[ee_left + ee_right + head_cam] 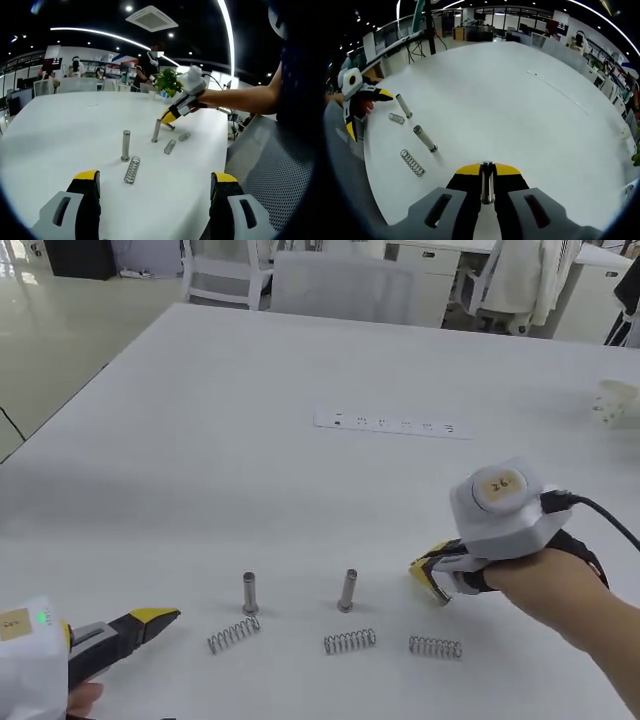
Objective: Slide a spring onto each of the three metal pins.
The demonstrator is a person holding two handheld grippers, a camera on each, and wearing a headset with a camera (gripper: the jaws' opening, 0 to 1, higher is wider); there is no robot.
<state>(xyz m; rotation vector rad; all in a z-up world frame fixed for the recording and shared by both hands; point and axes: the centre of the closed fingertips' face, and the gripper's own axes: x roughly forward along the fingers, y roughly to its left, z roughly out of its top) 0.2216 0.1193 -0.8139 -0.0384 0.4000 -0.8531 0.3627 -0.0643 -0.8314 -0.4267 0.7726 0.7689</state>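
The right gripper (488,170) has its jaws clamped on a metal pin (487,189), down near the tabletop (300,370) and just behind the right spring (435,646). The left gripper (156,177) has its jaws wide apart, low at the near edge, close to the left spring (233,633). The left pin (250,593) and the middle pin (347,590) stand upright. The middle spring (350,641) lies flat just in front of the middle pin. Farther back sit a power strip (392,424) and a paper cup (613,400).

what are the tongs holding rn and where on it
Right tongs: shut on a metal pin, gripped along its shaft. Left tongs: open, holding nothing.
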